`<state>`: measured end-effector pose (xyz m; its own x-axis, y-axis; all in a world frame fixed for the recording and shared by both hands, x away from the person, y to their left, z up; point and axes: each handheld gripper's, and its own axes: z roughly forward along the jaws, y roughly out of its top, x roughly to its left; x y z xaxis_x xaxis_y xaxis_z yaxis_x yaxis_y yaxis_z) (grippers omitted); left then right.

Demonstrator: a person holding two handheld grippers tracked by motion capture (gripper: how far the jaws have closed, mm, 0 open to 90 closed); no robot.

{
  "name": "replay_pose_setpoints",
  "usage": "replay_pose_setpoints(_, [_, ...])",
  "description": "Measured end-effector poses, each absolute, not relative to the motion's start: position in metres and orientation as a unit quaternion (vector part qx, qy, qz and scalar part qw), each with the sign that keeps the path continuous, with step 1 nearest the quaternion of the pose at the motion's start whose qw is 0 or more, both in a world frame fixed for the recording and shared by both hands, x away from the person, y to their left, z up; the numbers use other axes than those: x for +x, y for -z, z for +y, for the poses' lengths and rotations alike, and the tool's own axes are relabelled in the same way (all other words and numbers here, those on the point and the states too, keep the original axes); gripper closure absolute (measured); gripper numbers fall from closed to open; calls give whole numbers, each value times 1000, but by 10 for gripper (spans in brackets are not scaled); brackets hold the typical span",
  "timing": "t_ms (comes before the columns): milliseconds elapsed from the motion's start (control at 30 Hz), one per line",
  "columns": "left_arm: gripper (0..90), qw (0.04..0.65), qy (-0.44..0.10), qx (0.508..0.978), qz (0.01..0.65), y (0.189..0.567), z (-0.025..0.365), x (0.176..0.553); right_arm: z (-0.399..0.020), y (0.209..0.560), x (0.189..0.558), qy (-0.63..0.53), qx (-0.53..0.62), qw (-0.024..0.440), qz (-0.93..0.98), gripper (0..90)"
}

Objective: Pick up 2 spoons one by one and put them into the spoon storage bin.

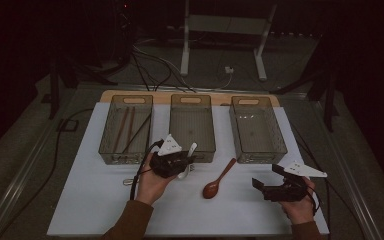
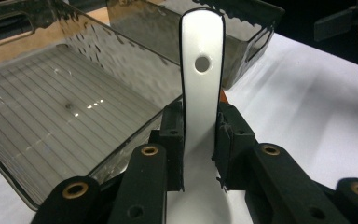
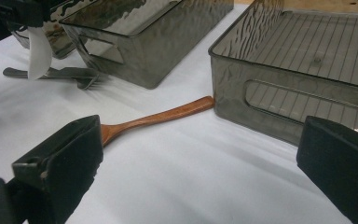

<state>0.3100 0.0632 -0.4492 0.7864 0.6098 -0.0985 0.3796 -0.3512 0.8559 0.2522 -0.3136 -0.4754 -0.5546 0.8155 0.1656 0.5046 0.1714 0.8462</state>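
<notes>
Bench (image 1: 95, 200): covered by a white sheet, with three clear smoky bins in a row along its far side.
Left bin (image 1: 126, 129): holds a few long thin sticks, brown and dark, lying lengthwise.
Middle bin (image 1: 192, 127): ribbed floor seen in the left gripper view; it sits just beyond the left gripper.
Right bin (image 1: 257, 129): its near wall has a cut-out handle; the tip of the wooden spoon's handle lies at that wall.
Left gripper (image 1: 172, 161): held in the person's left hand (image 1: 152, 182), near the front of the middle bin; its fingers (image 2: 172, 140) are closed on the handle of the white spoon.
Right gripper (image 1: 280, 189): held in the right hand at the near right of the bench; its fingers (image 3: 63, 163) stand wide apart with nothing between them.
Wooden spoon (image 1: 219, 179): lies flat on the sheet between the two grippers, bowl toward the person, handle angled toward the right bin.
White spoon (image 2: 202, 84): handle with a round hole near its end, pointing toward the bins, lifted off the sheet.
Fork (image 3: 56, 73): dark metal, lying on the sheet below the white spoon, near the middle bin.
</notes>
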Motion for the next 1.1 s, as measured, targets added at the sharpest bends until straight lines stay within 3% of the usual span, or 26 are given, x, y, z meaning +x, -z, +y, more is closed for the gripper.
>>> replay_pose_setpoints(1100, [761,505,-135,777,350,423,82,355,-313,476,253,-468,442,164,747,3])
